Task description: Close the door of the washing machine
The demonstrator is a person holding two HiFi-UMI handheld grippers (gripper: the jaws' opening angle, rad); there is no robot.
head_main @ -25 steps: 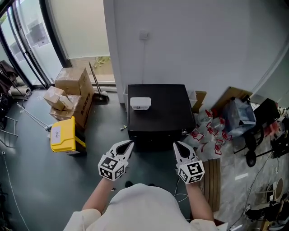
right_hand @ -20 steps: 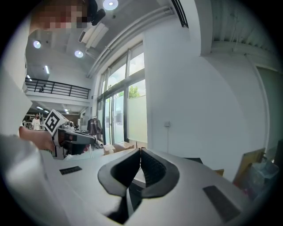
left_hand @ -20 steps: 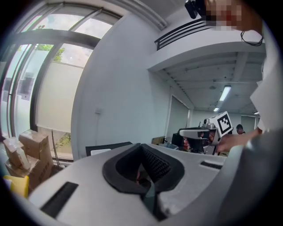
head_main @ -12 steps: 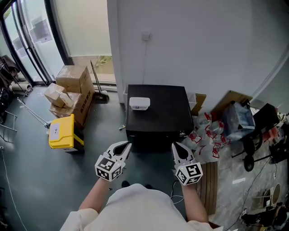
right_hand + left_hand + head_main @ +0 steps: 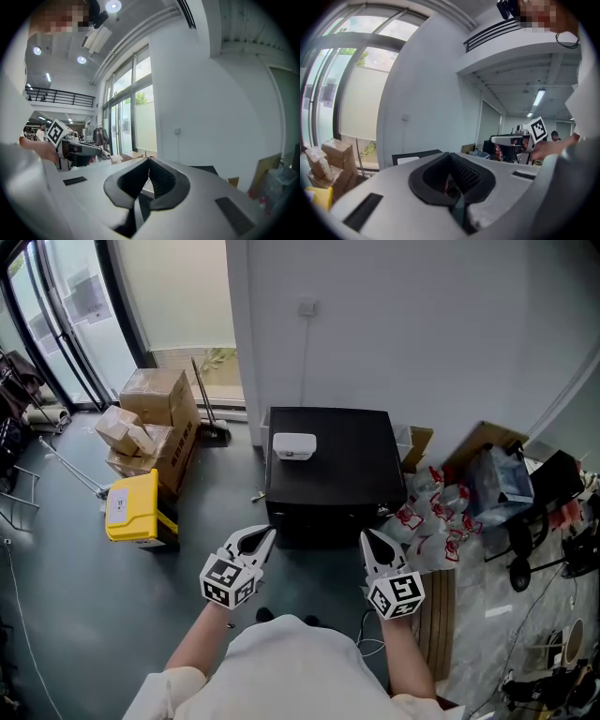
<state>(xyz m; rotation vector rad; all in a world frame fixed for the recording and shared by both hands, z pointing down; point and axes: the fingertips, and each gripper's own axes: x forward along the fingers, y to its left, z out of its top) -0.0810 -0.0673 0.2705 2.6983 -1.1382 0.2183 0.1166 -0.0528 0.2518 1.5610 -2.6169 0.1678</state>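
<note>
The washing machine (image 5: 333, 465) is a black box standing against the white wall, seen from above, with a small white device (image 5: 294, 445) on its top. Only a sliver of its dark front face (image 5: 323, 526) shows, and its door is hidden from me. My left gripper (image 5: 270, 532) hovers just before the front's left corner, jaws together and empty. My right gripper (image 5: 366, 534) hangs before the right corner, also shut with nothing held. In the left gripper view the closed tips (image 5: 450, 153) point at the machine's top (image 5: 417, 155). The right gripper view shows its tips (image 5: 149, 159) meeting.
Cardboard boxes (image 5: 155, 423) and a yellow bin (image 5: 131, 507) stand left of the machine, and a broom (image 5: 208, 404) leans by the wall. Red-and-white bags (image 5: 431, 517), flat cardboard (image 5: 483, 442) and a black chair (image 5: 544, 512) crowd the right. Glass doors (image 5: 56, 324) run along the far left.
Both grippers stay where they were, shut. Only the head view has shifted a little.
</note>
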